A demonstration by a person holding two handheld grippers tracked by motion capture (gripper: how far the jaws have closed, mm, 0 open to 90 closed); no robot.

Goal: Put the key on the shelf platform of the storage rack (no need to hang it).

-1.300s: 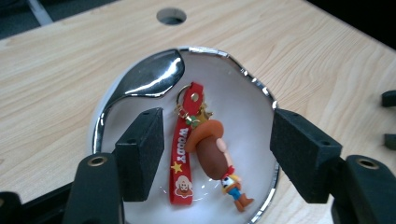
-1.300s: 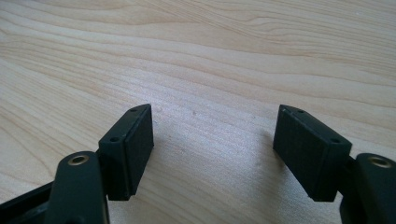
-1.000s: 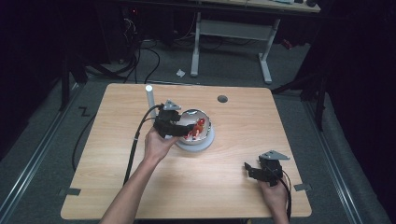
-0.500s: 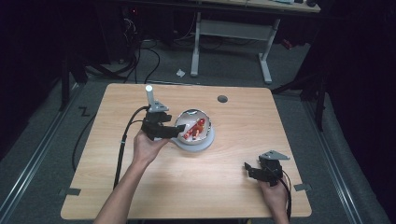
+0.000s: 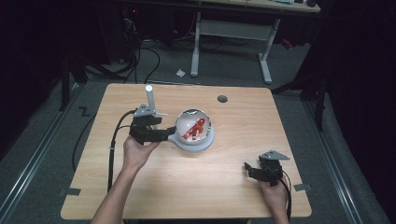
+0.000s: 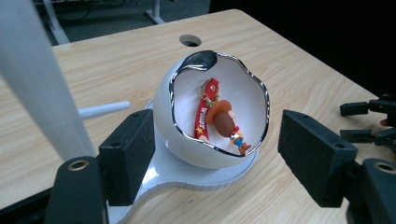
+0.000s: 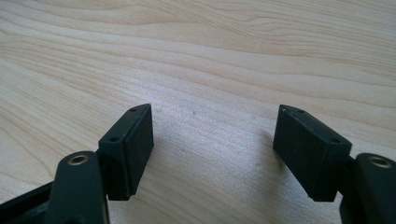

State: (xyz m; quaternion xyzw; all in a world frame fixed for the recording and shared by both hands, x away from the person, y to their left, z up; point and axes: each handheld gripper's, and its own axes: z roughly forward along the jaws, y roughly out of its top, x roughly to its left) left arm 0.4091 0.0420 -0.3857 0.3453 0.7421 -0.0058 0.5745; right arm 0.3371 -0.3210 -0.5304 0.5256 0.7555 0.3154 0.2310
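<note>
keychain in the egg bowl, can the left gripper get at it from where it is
Probably yes: the left gripper stands open before the bowl, whose mouth faces it, with the keychain uncovered inside.

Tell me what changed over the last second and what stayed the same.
The left gripper drew back leftward from over the egg-shaped bowl, its jaws opening, nothing between them. The keychain figure lies inside the bowl. The right gripper stayed open near the table's front right.

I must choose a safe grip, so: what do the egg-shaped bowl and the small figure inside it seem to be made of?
The egg-shaped bowl looks like glazed white ceramic or hard plastic: smooth gloss and a mirror-like silver rim. The figure looks like soft matte rubber or PVC, with a red strap.
</note>
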